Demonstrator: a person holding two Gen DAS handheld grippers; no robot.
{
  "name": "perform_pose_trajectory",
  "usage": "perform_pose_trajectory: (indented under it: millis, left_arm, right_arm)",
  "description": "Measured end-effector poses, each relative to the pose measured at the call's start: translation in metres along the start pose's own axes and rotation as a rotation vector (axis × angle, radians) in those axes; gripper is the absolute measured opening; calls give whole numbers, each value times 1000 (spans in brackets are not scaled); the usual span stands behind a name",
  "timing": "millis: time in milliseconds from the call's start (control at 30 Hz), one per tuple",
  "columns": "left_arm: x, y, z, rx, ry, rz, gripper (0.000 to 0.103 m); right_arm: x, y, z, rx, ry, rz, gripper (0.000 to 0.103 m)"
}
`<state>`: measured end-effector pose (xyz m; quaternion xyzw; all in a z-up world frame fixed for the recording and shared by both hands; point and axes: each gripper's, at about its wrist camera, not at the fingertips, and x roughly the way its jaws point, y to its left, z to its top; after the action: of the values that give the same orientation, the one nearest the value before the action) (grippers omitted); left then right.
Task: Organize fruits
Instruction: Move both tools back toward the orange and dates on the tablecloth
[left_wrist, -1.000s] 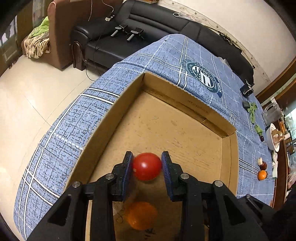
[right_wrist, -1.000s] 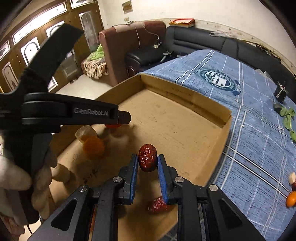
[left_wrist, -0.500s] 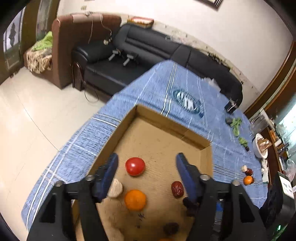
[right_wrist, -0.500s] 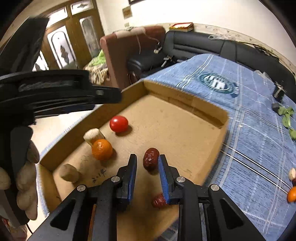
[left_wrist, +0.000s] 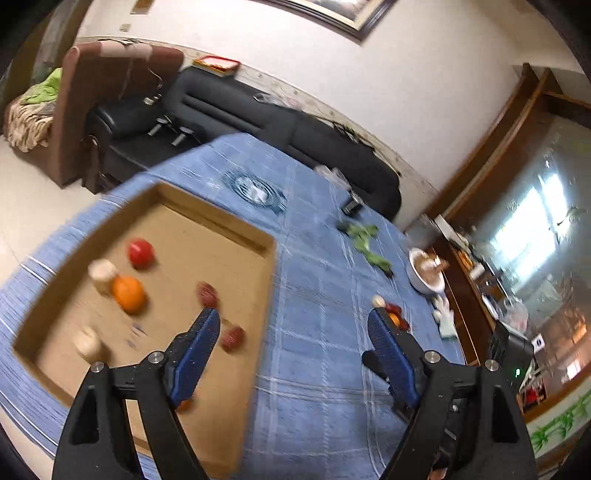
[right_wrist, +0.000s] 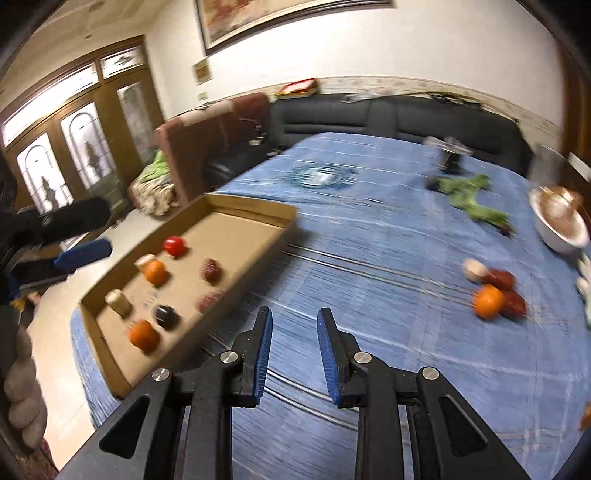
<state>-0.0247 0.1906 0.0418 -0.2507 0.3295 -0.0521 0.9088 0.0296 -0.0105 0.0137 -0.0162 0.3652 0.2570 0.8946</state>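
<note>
Red tomato (left_wrist: 140, 252) now lies in box (left_wrist: 55, 282); left gripper (left_wrist: 293, 328) opening, empty; right gripper (right_wrist: 294, 332) released date (right_wrist: 211, 268), jaws apart.

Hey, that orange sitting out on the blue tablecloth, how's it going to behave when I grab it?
The orange looks round, so it will probably roll if nudged. Its skin seems smooth and may slip between the pads. It touches the red fruits, which would likely shift too.
</note>
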Motion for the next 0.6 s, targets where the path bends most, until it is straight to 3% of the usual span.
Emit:
perform_pose_trajectory:
  millis: [67, 333, 467, 600]
  left_arm:
    - [9, -15, -11, 26, 20, 11, 82]
    - [44, -53, -44, 68, 154, -70, 81]
    - [60, -73, -58, 145, 183, -31, 79]
    - [68, -75, -62, 155, 194, -25, 79]
  right_arm:
    - [-8, -24, -10, 39, 2, -32, 28]
    - [-43, -124, -36, 236, -13, -143, 28]
    - [-47, -161, -40, 306, -13, -189, 28]
    - [-35, -176, -34, 333, -1, -191, 28]
